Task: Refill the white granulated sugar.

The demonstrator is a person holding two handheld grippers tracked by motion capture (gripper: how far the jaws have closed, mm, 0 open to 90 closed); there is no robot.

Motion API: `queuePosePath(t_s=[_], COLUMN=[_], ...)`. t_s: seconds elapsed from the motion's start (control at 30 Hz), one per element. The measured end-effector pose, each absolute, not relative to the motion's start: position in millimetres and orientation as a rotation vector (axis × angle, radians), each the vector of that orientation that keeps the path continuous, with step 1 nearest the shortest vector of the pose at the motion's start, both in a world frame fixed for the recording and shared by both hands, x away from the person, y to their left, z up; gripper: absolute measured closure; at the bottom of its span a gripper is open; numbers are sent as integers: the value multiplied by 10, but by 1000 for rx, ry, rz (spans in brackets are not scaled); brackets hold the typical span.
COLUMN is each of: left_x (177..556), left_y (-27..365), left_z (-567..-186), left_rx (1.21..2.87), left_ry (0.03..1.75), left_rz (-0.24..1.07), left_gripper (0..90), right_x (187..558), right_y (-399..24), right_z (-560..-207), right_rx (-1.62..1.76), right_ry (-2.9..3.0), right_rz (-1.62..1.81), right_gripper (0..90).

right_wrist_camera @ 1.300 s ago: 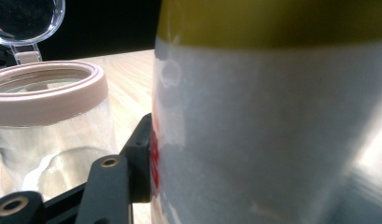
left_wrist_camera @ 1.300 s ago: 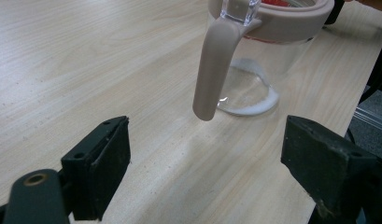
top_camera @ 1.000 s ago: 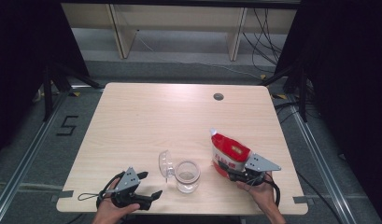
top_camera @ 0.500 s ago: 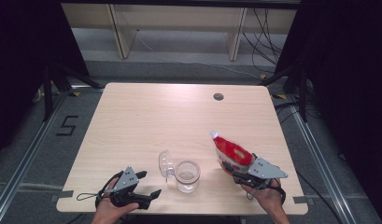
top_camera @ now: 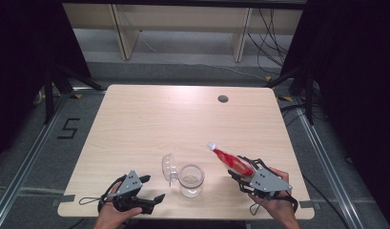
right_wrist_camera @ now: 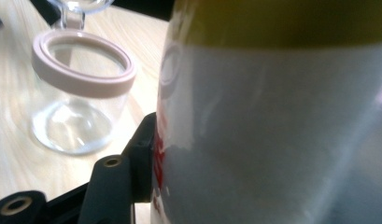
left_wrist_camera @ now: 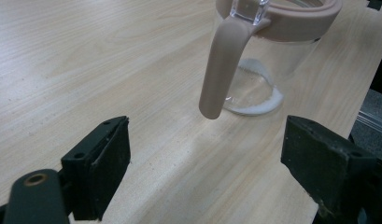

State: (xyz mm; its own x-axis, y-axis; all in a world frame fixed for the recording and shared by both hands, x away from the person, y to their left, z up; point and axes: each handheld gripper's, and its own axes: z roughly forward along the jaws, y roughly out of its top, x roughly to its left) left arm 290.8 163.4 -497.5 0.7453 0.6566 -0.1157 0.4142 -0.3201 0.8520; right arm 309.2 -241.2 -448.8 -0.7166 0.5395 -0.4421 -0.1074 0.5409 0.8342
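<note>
A clear glass jar (top_camera: 191, 180) with a pink rim stands near the table's front edge, its hinged lid (top_camera: 169, 167) swung open to the left. My right gripper (top_camera: 239, 170) is shut on a red and white pouch (top_camera: 229, 160), held off the table right of the jar with its top tilted left. In the right gripper view the pouch (right_wrist_camera: 272, 140) looms close, one finger (right_wrist_camera: 141, 154) pressed on its side, with the jar (right_wrist_camera: 81, 93) behind. My left gripper (top_camera: 153, 188) rests open left of the jar. The jar (left_wrist_camera: 272, 56) and its pink latch (left_wrist_camera: 221, 70) stand ahead of the jaws.
The light wooden table (top_camera: 183, 114) has a round cable hole (top_camera: 223, 98) at the back right. Wooden shelving stands behind the table. Black curtains hang on both sides. A "5" mark (top_camera: 68, 129) is taped on the floor to the left.
My right gripper has risen with the pouch and drawn back toward the front edge, and the pouch now leans more to the left. The left gripper and the jar have stayed put.
</note>
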Motion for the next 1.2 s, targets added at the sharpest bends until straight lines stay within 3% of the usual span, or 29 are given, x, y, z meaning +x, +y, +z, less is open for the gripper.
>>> queuePosePath(t_s=[0.43, 0.83, 1.2], left_x=[2922, 2916, 2906], left_y=[1638, 1628, 1622], left_z=[-4975, -4989, -4977], left_rx=[1978, 1969, 1965], left_ry=[788, 812, 795], left_rz=[321, 314, 321], left_gripper=[153, 153, 154], right_x=[2932, 2854, 2835], right_y=[-2294, -2082, -1975], right_z=[-4264, -4317, -4314], right_rx=[85, -129, -276], right_ry=[2124, 2077, 2035], right_rz=[800, 460, 354], right_gripper=[474, 477, 481])
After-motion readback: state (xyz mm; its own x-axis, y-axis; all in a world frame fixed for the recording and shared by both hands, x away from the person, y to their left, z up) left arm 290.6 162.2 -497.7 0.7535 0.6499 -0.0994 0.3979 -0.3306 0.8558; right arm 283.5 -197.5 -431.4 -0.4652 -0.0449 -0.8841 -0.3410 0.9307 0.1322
